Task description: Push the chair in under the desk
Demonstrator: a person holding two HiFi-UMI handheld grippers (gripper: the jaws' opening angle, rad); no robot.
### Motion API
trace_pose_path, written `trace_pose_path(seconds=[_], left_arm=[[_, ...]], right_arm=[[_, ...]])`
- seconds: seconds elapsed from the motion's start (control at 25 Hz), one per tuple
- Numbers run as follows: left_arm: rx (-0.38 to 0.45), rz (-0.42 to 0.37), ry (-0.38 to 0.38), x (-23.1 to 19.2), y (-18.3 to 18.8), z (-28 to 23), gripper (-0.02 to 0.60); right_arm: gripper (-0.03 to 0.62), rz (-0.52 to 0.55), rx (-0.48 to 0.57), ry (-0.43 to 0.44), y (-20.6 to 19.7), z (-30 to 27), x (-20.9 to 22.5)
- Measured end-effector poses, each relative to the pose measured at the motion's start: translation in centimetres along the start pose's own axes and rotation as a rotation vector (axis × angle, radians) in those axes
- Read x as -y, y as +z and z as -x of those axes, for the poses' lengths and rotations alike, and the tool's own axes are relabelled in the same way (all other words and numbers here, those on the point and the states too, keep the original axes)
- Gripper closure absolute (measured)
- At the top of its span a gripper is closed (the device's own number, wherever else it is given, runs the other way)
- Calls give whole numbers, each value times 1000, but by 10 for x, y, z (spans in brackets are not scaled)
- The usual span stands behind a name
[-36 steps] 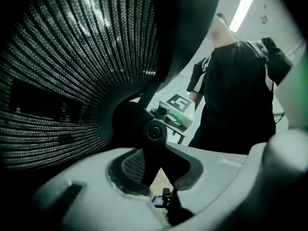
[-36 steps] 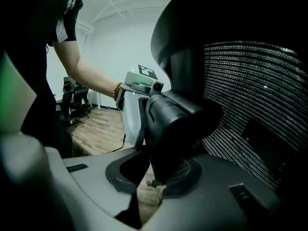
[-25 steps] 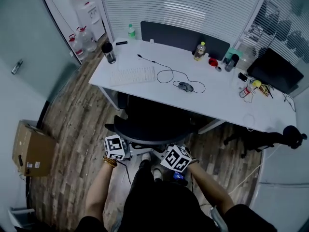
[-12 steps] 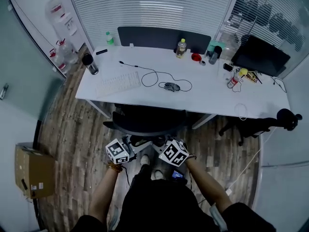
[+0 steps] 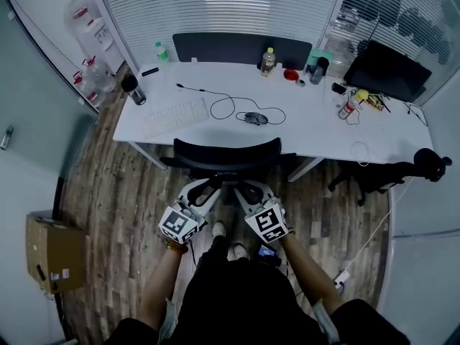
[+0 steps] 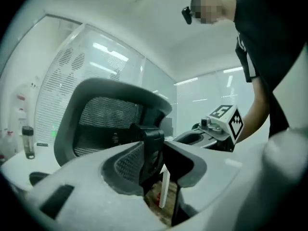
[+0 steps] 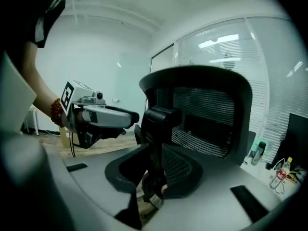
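Observation:
The black mesh-backed chair (image 5: 226, 153) stands with its seat under the white desk (image 5: 309, 131); only its curved back shows at the desk's near edge. My left gripper (image 5: 208, 186) and right gripper (image 5: 248, 189) sit side by side just behind the backrest, pointing at it. In the left gripper view the chair (image 6: 110, 114) fills the middle, and its dark back post shows beyond the parted jaws of my left gripper (image 6: 161, 177). The right gripper view shows the chair (image 7: 211, 114) the same way past my right gripper (image 7: 144, 179). The left jaws have just been closing, the right opening; neither pinches anything.
On the desk lie a keyboard (image 5: 176, 116), a mouse with its cable (image 5: 255, 118), bottles and small items. A second black chair (image 5: 392, 175) stands at the right, a cardboard box (image 5: 49, 254) on the floor at the left, water jugs (image 5: 90, 74) at the back left.
The chair has slid further under the desk, so its seat is hidden. Both grippers followed it forward and their fingers now show behind the backrest.

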State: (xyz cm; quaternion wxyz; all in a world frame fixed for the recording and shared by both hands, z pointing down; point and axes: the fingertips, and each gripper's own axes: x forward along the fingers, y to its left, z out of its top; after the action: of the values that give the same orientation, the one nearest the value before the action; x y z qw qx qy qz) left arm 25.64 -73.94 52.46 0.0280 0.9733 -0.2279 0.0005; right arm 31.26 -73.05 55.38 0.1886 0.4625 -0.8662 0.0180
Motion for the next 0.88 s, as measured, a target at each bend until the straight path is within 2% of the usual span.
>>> trace_pose_path(seconds=[0.16,0.32,0.4,0.6,0.88], left_arm=[[14,-98,19,25,20,8,474],[78,-139,49,63,41,13,486],[76,-145,94,79,41,16,491],[73,-143,220,106,35,35,508],[60,-246,260,120,40,75,534]], right_arm=[[524,39,94,-21,18,37,1],[537,85,182,-69,39,74,-7],[546,114,211,-102,47,91,-13],[559,150,243,-133,53,120,-41],[594,148,225,-177,46,128,-74]])
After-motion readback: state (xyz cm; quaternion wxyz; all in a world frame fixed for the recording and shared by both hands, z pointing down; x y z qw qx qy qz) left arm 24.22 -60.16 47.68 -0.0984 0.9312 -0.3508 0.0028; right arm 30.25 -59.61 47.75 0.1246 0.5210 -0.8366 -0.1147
